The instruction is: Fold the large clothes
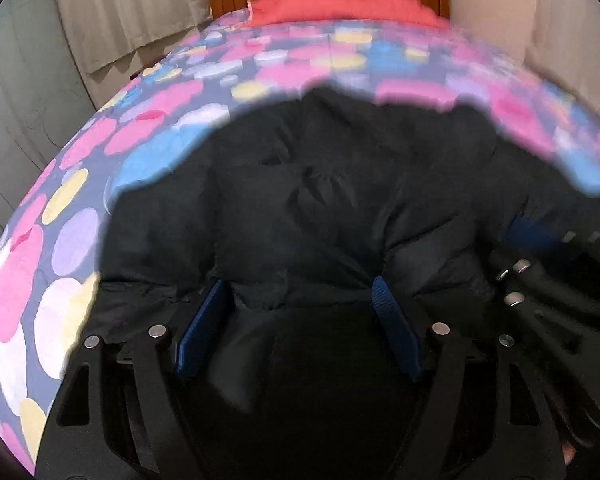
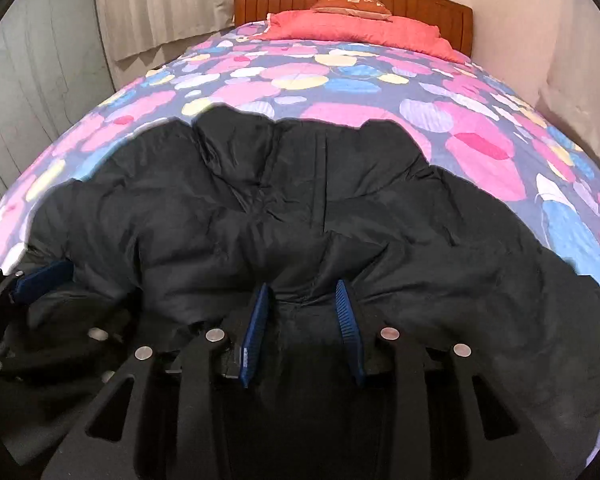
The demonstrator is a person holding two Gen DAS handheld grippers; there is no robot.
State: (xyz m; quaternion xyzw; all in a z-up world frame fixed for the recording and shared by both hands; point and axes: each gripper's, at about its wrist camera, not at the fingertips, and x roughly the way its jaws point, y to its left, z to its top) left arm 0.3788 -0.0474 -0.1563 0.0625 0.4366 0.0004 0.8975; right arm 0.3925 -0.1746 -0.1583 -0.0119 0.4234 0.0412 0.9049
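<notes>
Black padded jacket [image 2: 300, 208] spread on floral bedspread [image 2: 340, 80].

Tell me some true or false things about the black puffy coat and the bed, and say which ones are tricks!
1. The black coat lies on a bedspread with big coloured spots. True.
2. The pillow at the head of the bed is green. False: it is red-pink.
3. The right gripper has coat fabric bunched between its blue pads. True.
4. The headboard is white metal. False: it is brown wood.
5. The left gripper hangs over the bare bedspread, far from the coat. False: it is right at the coat, with black fabric between its fingers.
</notes>
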